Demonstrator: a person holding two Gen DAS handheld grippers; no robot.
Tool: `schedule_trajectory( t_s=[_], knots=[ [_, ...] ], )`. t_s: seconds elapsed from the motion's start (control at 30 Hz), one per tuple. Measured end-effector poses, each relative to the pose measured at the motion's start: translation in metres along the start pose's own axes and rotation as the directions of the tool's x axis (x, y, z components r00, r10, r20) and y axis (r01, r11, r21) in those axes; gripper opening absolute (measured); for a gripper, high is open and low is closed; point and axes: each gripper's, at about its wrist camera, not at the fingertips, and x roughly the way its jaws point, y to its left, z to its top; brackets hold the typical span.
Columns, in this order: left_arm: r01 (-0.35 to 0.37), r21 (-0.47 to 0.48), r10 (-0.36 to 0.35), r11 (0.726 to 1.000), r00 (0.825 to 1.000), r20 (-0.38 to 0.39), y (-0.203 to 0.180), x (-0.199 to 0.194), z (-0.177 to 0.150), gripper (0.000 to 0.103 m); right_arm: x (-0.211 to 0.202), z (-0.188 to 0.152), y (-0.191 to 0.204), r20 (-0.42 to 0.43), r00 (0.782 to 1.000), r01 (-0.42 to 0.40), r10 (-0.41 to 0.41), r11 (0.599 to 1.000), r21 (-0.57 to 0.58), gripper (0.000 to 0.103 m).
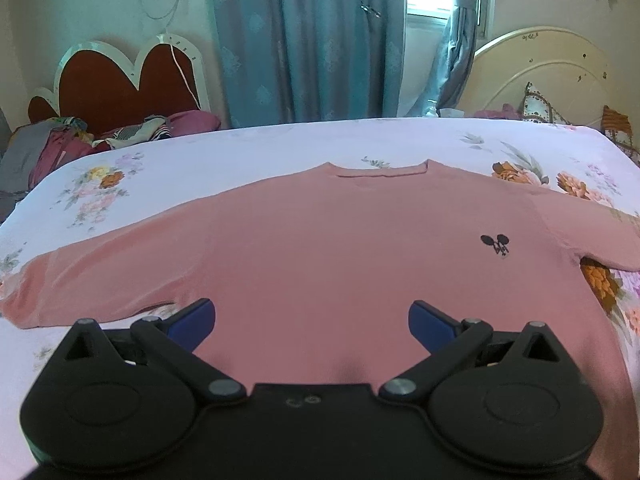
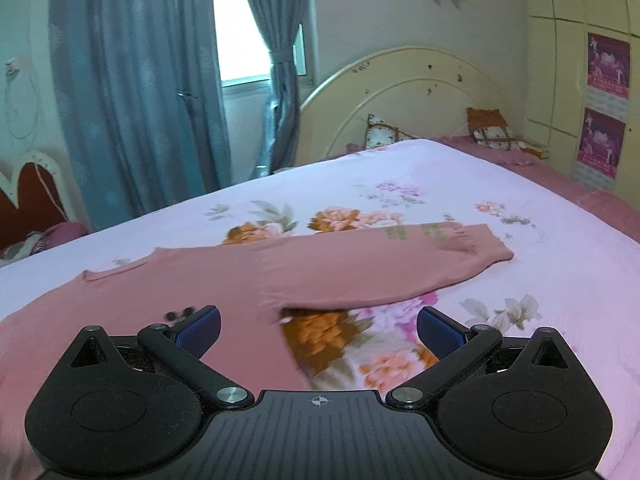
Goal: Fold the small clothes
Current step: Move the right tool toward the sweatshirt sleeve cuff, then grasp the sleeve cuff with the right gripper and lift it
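A pink long-sleeved shirt point(image 1: 340, 248) lies flat and face up on the floral bedsheet, neck hole away from me, both sleeves spread out. A small black print point(image 1: 495, 243) sits on its chest. My left gripper point(image 1: 312, 320) is open and empty, hovering over the shirt's lower body. In the right wrist view the shirt point(image 2: 168, 292) shows with its right sleeve point(image 2: 380, 272) stretched to the right. My right gripper point(image 2: 319, 328) is open and empty, above the shirt's right side edge below the armpit.
The bed point(image 1: 280, 148) has a pale floral sheet. A cream headboard point(image 2: 400, 96) with pillows point(image 2: 490, 128) stands at the right. A second bed with a red headboard point(image 1: 120, 84) and piled clothes point(image 1: 60, 140) lies beyond on the left. Blue curtains point(image 1: 304, 40) hang behind.
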Motion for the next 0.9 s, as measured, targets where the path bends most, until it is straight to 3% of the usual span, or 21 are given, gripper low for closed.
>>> schedule_trajectory(
  t_s=[0.3, 0.6, 0.63, 0.67, 0.7, 0.9],
  knots=[
    [0.004, 0.024, -0.004, 1.0, 1.0, -0.009, -0.054, 0.043, 0.022, 0.103, 0.071, 0.024, -0.064, -0.043, 0.999, 0.034, -0.031, 0.998, 0.057, 0.102],
    [0.026, 0.044, -0.024, 0.999, 0.999, -0.033, -0.089, 0.076, 0.034, 0.101, 0.15, 0.033, -0.135, -0.093, 0.985, 0.156, -0.145, 0.981, 0.115, 0.102],
    [0.035, 0.044, -0.033, 0.998, 0.999, -0.036, -0.091, 0.079, 0.034, 0.101, 0.158, 0.033, -0.144, -0.103, 0.983, 0.163, -0.15, 0.977, 0.135, 0.094],
    [0.041, 0.042, -0.04, 0.998, 0.998, -0.04, -0.092, 0.082, 0.035, 0.101, 0.165, 0.032, -0.153, -0.119, 0.983, 0.161, -0.143, 0.973, 0.162, 0.07],
    [0.04, 0.04, -0.038, 0.998, 0.998, -0.044, -0.093, 0.085, 0.036, 0.1, 0.173, 0.032, -0.162, -0.142, 0.98, 0.168, -0.143, 0.967, 0.191, 0.065],
    [-0.011, 0.065, 0.015, 0.998, 0.999, -0.049, -0.095, 0.101, 0.038, 0.1, 0.205, 0.03, -0.198, -0.194, 0.962, 0.239, -0.195, 0.942, 0.238, 0.065]
  ],
)
